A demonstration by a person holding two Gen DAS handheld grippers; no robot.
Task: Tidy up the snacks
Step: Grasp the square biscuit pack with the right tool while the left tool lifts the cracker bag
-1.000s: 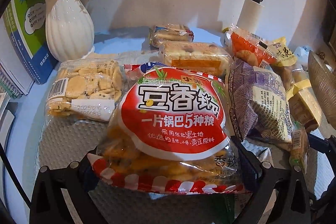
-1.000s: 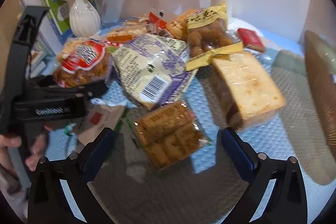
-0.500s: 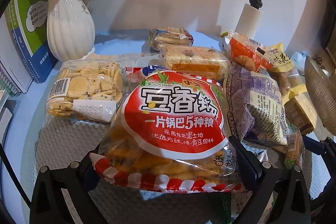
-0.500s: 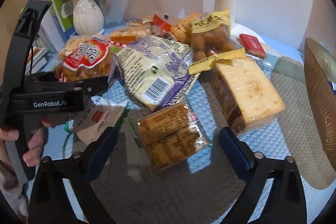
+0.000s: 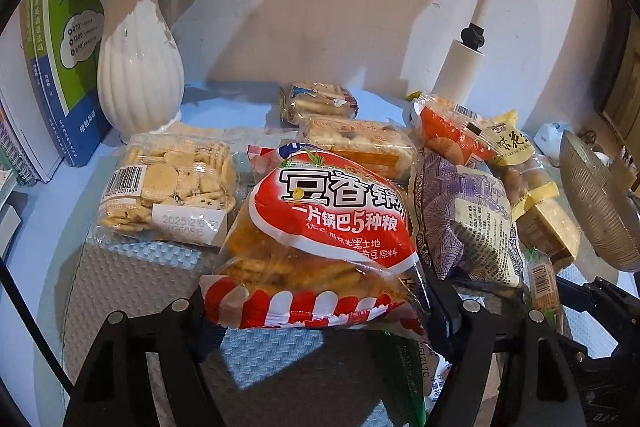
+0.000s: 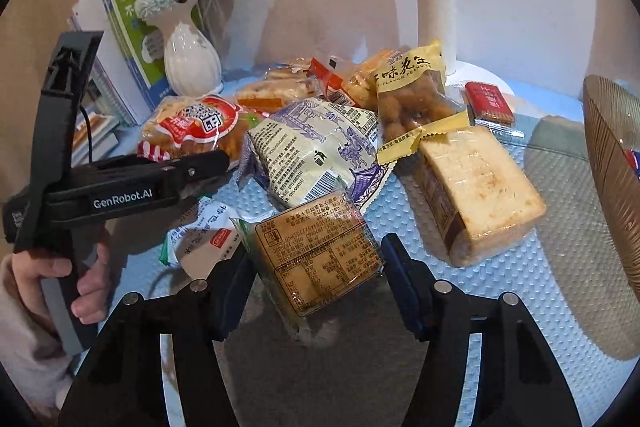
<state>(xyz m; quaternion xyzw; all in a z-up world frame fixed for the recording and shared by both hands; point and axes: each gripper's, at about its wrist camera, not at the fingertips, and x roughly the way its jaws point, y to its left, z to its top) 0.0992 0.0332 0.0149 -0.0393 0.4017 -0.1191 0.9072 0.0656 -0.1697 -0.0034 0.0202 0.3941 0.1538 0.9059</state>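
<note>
My left gripper is shut on the lower edge of a red and white bag of rice crackers; the bag also shows in the right wrist view, lifted at its near end. My right gripper is open, its fingers on either side of a brown wrapped biscuit pack lying on the blue mat. A purple and cream snack bag lies just behind it. A wrapped cake slice lies to the right.
A clear pack of small crackers, peanut bag, orange packs and a small red pack crowd the mat. A white vase and books stand at back left, a ribbed basket at right, a white lamp post behind.
My right gripper moved forward until its fingers flank the brown biscuit pack. My left gripper lifted the red bag slightly, still gripping it.
</note>
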